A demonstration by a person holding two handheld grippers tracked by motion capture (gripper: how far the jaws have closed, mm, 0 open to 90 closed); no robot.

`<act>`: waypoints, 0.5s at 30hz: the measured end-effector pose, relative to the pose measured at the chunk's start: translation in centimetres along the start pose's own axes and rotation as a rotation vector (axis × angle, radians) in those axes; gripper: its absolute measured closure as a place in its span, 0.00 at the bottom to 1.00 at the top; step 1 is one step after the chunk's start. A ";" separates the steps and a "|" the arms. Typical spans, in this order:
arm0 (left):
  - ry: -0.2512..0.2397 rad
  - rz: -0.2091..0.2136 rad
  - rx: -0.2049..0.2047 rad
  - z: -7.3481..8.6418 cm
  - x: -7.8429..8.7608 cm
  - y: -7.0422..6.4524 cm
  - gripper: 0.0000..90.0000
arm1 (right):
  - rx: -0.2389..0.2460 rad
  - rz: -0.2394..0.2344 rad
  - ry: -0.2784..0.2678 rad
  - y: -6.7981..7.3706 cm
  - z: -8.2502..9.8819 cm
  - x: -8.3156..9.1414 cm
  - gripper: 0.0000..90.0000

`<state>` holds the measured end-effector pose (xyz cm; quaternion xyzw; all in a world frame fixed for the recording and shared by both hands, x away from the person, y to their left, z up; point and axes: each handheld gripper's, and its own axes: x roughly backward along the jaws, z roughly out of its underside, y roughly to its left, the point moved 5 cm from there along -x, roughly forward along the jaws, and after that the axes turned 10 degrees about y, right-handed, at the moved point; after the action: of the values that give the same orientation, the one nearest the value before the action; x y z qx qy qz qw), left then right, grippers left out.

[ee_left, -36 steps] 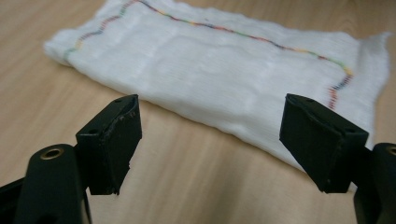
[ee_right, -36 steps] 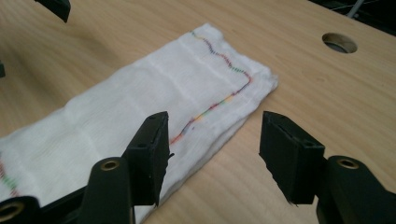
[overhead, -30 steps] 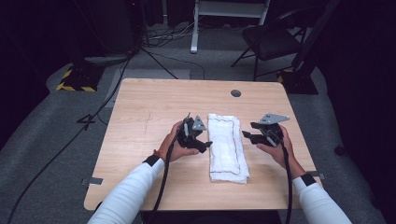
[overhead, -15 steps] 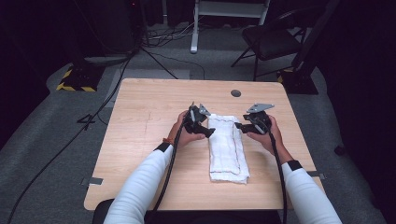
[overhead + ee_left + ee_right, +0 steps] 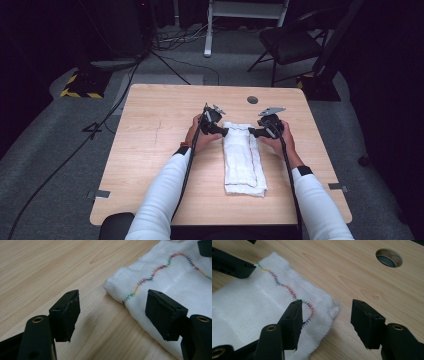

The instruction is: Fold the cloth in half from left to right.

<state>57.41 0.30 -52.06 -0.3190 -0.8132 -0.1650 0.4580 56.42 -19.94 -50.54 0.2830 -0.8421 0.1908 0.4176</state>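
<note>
**Both hand-held grippers poised at the cloth's far corners**

The folded white cloth lies lengthwise at the centre of the surface. The left hand-held gripper straddles its upper-left corner, jaws parted and just closing, nothing pinched. The right hand-held gripper brackets the upper-right corner, open too, likely for a paired lift. A round hole sits upper right, clear of the work

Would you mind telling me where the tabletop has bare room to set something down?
Bare wood lies left of the folded white towel to the table edge, and right of it below the cable hole. The towel's far end, flanked by both claws, is crowded.
</note>
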 end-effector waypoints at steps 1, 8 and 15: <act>0.002 0.005 0.001 0.0 -0.1 0.1 0.32 | -0.006 0.008 0.009 -0.1 0.0 -0.3 0.48; 0.019 0.018 0.015 0.1 -1.1 0.4 0.27 | -0.033 0.006 0.020 -0.3 0.0 -1.2 0.48; 0.014 0.033 0.019 -0.1 -1.4 0.2 0.25 | -0.052 -0.011 0.036 0.0 0.0 -2.4 0.48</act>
<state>58.13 -0.08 -53.22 -0.3269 -0.8060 -0.1521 0.4695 57.61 -19.17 -52.48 0.2730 -0.8375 0.1716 0.4411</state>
